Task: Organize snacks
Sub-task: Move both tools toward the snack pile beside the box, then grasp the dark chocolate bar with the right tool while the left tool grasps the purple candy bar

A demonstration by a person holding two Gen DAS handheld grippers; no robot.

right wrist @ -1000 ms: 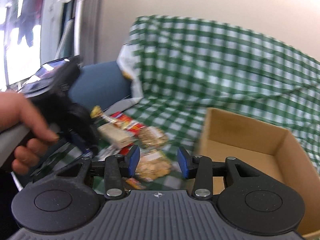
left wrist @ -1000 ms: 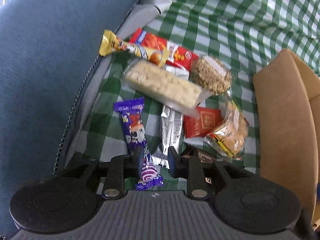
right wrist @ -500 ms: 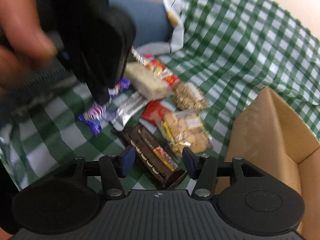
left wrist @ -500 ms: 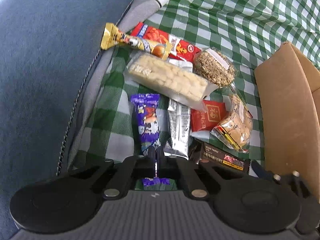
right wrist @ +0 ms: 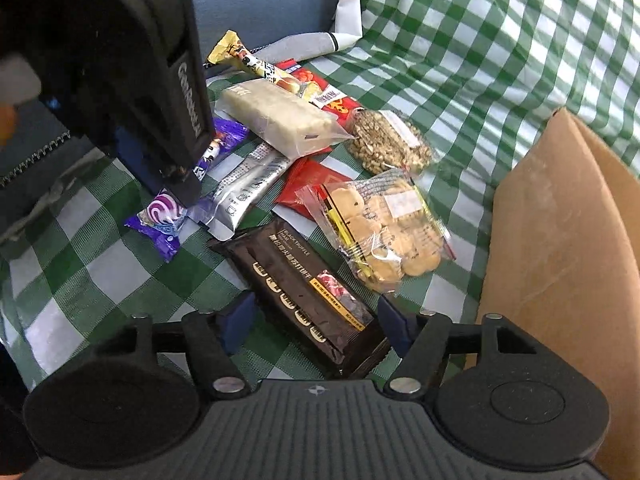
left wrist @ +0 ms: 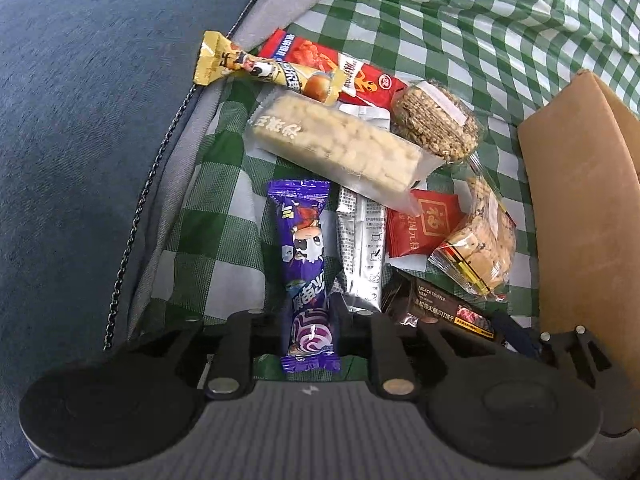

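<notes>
The purple snack bar (left wrist: 306, 268) lies on the green checked cloth (left wrist: 208, 216) at the left edge of the pile, beside a silver packet (left wrist: 362, 256), and the left gripper (left wrist: 310, 320) has its 2 fingers closed narrowly on the bar's near end. The right gripper (right wrist: 316, 320) hovers with its fingers wide apart on either side of the black truffle bar (right wrist: 308, 288), not yet pinching it. The cardboard box (right wrist: 560, 248) stands just right of the pile. The step in hand appears to be picking up snacks; next, each bar likely needs lifting clear of its neighbours and carrying over the box wall.
</notes>
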